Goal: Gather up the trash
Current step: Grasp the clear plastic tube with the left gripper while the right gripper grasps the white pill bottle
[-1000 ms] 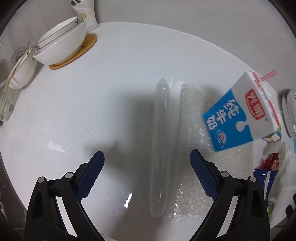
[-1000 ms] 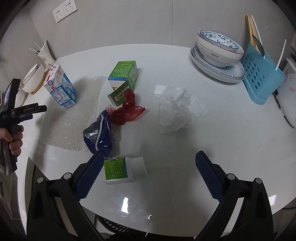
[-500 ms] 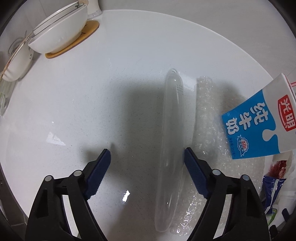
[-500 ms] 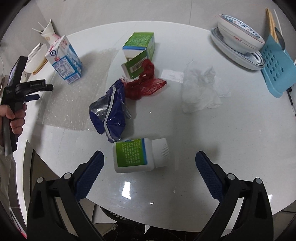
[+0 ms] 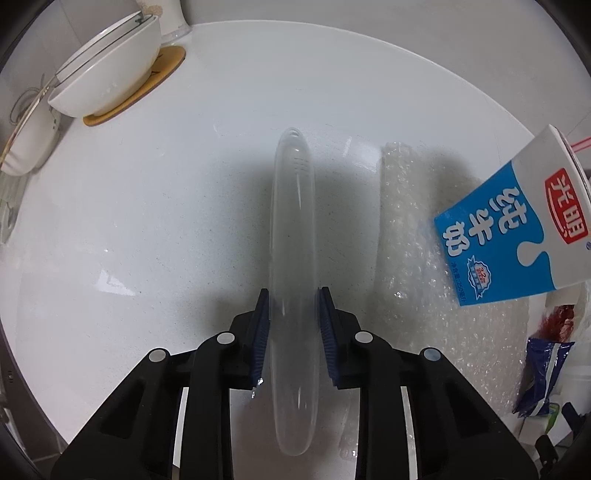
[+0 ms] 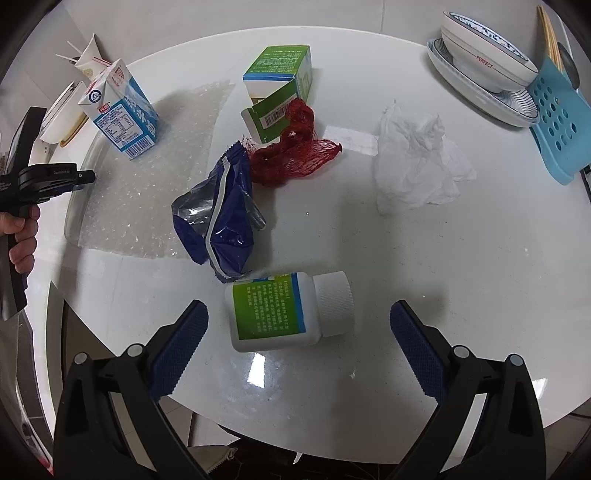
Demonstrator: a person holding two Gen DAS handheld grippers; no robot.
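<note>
My left gripper [image 5: 291, 332] is clamped on the clear plastic case [image 5: 291, 258], which lies lengthwise on the white table [image 5: 184, 206] between the blue pads, just beside the bubble wrap [image 5: 402, 236]. My right gripper [image 6: 295, 347] hangs with its fingers spread wide, the white pill bottle [image 6: 284, 310] lying on its side between them, untouched.

Round glossy white table [image 6: 424, 280], pale tiled wall [image 6: 221, 22] behind.

Home dining spot, round white table [image 6: 424, 258], stacked bowls [image 6: 484, 66], chopstick holder [image 6: 557, 125], food packaging
</note>
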